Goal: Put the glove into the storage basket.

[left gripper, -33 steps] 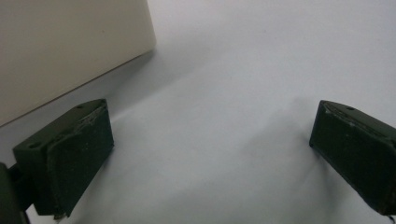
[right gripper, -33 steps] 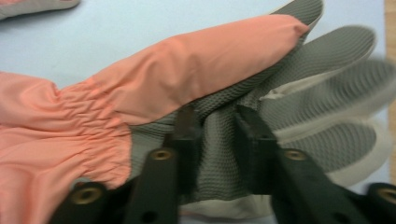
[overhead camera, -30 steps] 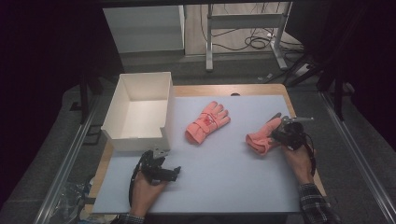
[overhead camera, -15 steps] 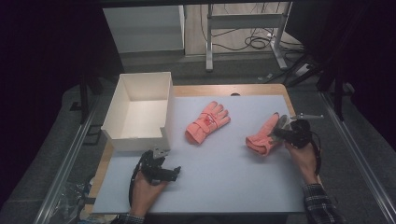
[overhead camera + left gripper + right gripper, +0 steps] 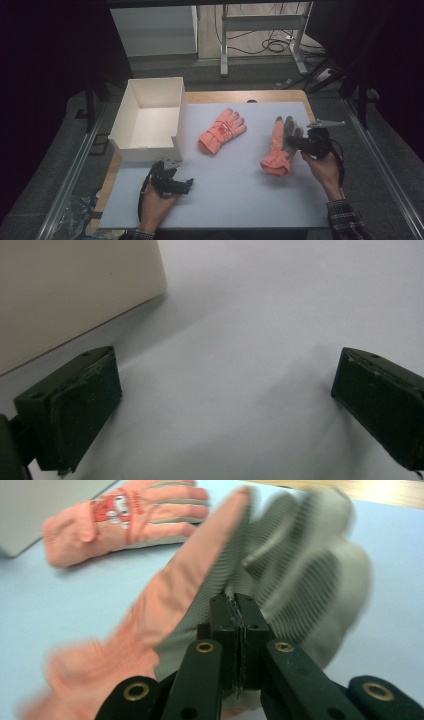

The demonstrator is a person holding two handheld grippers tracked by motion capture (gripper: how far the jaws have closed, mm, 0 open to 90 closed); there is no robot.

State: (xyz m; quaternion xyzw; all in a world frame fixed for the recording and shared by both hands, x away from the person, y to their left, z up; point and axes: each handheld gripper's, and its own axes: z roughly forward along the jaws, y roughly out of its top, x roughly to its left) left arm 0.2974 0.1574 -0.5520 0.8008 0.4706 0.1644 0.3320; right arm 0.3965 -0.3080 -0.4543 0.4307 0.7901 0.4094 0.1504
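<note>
Right gripper (image 5: 295, 143) raised, glove (image 5: 280, 575) blurred

no legible text, labels or numbers

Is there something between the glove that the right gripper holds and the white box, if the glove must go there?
Yes. The second pink glove lies flat on the mat, roughly between the held glove in the right gripper and the white box. A path low over the mat would meet it; carried higher, the held glove should pass over.
</note>
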